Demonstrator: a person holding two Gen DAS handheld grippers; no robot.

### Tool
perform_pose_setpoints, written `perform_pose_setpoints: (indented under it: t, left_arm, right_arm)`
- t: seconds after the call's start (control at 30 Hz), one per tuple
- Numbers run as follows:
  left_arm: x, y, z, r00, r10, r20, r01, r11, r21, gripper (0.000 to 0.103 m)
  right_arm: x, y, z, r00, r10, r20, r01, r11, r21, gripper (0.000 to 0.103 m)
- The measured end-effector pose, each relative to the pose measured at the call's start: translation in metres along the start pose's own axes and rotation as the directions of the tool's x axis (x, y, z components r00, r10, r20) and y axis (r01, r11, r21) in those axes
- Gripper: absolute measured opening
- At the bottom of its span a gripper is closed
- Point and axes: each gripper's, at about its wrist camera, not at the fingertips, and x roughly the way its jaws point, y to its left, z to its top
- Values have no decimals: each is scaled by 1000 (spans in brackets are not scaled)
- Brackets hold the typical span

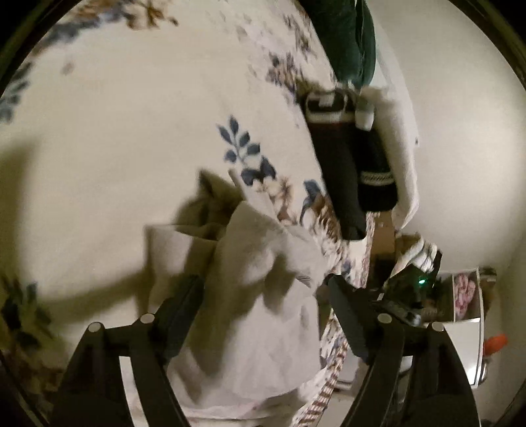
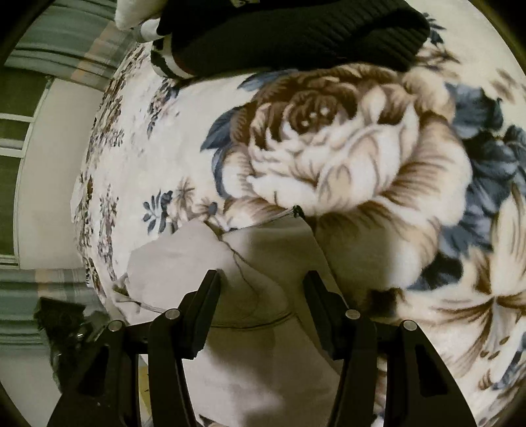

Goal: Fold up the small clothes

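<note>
**Pale garment on the floral blanket, both grippers over it**

Covering nearly everything in both views is a cream blanket printed with big brown roses and blue leaves. On it lies the pale grey-white garment, bunched and creased in the left wrist view, with folds standing up and casting shadows; in the right wrist view the same cloth lies flatter below the large rose, a thin dark thread or seam line running across it.

A stack of dark knitted clothes with white and patterned bands sits near the blanket's edge, well apart from the pale garment; in the right wrist view it shows as a black ribbed piece at the top.

The left gripper has its 2 fingers spread wide, with the bunched cloth rising between them; whether the pads touch it is not clear, but they do not pinch it. The right gripper stands about half open above the flatter cloth, its fingers apart and nothing clamped between them.

A printed photo sheet lies beyond the blanket's edge.
</note>
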Motion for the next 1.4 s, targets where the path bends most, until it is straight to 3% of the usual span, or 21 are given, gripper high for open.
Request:
perform_pose_setpoints:
  t: [0.13, 0.17, 0.2, 0.23, 0.27, 0.53, 0.7, 0.8, 0.87, 0.9, 0.93, 0.97, 1.03, 1.1, 1.23, 1.4]
  left_arm:
    - [24, -4, 4, 997, 72, -20, -70, 996, 58, 72]
    - [25, -6, 3, 996, 85, -6, -84, 993, 80, 61]
    - [26, -11, 3, 994, 108, 9, -108, 988, 114, 26]
    - [25, -14, 1, 992, 124, 18, -125, 983, 138, 23]
    - [22, -18, 0, 991, 128, 36, -132, 979, 154, 23]
    - [-23, -24, -32, 983, 130, 130, -145, 983, 114, 20]
    - [-22, -7, -29, 980, 149, 130, -154, 988, 30, 20]
    - [-9, 15, -19, 984, 159, 82, -156, 987, -37, 24]
    - [-8, 25, -14, 987, 153, 55, -148, 985, -92, 32]
    - [-12, 27, -13, 989, 138, 58, -131, 985, -111, 41]
    - [-16, 27, -13, 990, 126, 61, -118, 986, -122, 50]
    - [-22, 27, -14, 992, 109, 68, -100, 987, -129, 54]
    - [-35, 27, -19, 992, 81, 94, -68, 989, -132, 78]
    - [-43, 32, -26, 994, 40, 106, -25, 989, -143, 91]
    - [-36, 48, -41, 997, 23, 68, -10, 984, -181, 94]
    - [-31, 58, -65, 1000, 5, 26, 2, 969, -245, 94]
  right_arm:
    - [1, -1, -2, 1000, 5, -6, -5, 1000, 7, 56]
    - [2, -1, -3, 1000, 8, -7, -7, 1000, 11, 55]
    - [2, -1, -3, 1000, 8, -3, -8, 1000, 12, 52]
    - [0, 0, -3, 1000, 13, 20, -13, 1000, 6, 26]
    - [-1, 2, -3, 999, 11, 30, -11, 1000, -4, 7]
    - [-29, 47, -17, 993, -5, 117, 26, 983, -179, 6]
    - [-31, 69, -16, 991, -18, 133, 52, 966, -255, 5]
    - [-12, 66, -4, 994, -55, 93, 77, 965, -249, 6]
    - [4, 56, 5, 997, -76, 28, 81, 975, -209, 7]
    - [8, 53, 7, 997, -70, 11, 71, 979, -193, 8]
    - [4, 49, 7, 998, -56, 9, 56, 983, -173, 16]
    - [0, 46, 6, 999, -46, 19, 49, 986, -162, 34]
    - [-21, 36, -4, 999, -2, 49, 7, 994, -113, 54]
    - [-38, 24, -18, 998, 19, 68, -15, 998, -55, 60]
    - [-57, -8, -66, 994, 90, 70, -97, 990, 105, 60]
    - [-31, -40, -123, 981, 192, 30, -192, 934, 301, 60]
